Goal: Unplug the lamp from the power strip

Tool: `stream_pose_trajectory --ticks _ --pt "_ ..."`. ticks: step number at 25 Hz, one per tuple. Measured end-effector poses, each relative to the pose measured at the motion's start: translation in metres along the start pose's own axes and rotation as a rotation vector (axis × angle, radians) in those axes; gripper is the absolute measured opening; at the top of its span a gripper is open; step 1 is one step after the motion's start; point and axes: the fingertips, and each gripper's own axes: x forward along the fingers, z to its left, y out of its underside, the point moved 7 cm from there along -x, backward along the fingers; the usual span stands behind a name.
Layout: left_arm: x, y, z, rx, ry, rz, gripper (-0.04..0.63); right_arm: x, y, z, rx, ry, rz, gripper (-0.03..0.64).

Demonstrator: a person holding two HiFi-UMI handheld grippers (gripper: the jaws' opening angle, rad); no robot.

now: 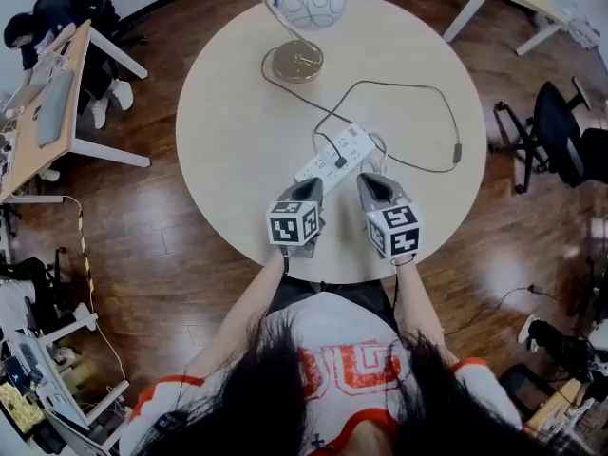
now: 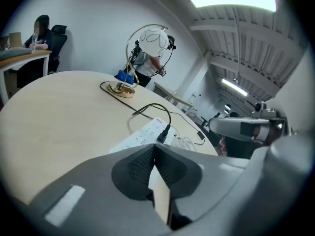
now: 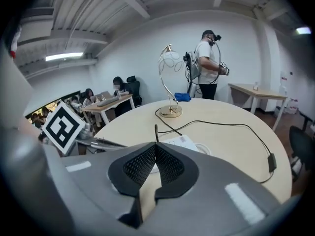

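Observation:
A white power strip (image 1: 334, 157) lies on the round table (image 1: 237, 141) with the lamp's black plug (image 1: 339, 161) seated in it. The plug's dark cord (image 1: 380, 85) loops back to the lamp (image 1: 298, 27), which has a gold base and a white globe shade. My left gripper (image 1: 310, 190) hovers just short of the strip's near left end, jaws shut and empty. My right gripper (image 1: 372, 184) hangs beside it at the strip's near right, also shut on nothing. In the left gripper view the power strip (image 2: 142, 134) and plug (image 2: 163, 134) lie just beyond the shut left gripper (image 2: 154, 149).
The strip's white cord (image 1: 377, 150) coils at its right end. An inline switch (image 1: 457, 151) sits on the dark cord near the table's right edge. Desks and office chairs ring the table; a person (image 3: 207, 65) stands beyond the lamp.

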Motion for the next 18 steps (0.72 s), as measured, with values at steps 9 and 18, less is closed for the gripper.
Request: stream_pose_trajectory --ticks 9,18 --pt "0.008 0.012 0.012 -0.024 -0.084 0.104 0.0 0.07 0.007 0.004 -0.289 -0.03 0.149 0.108" --pt "0.007 0.014 0.011 -0.06 -0.08 0.114 0.0 0.093 0.021 0.01 -0.425 0.007 0.229 0.103"
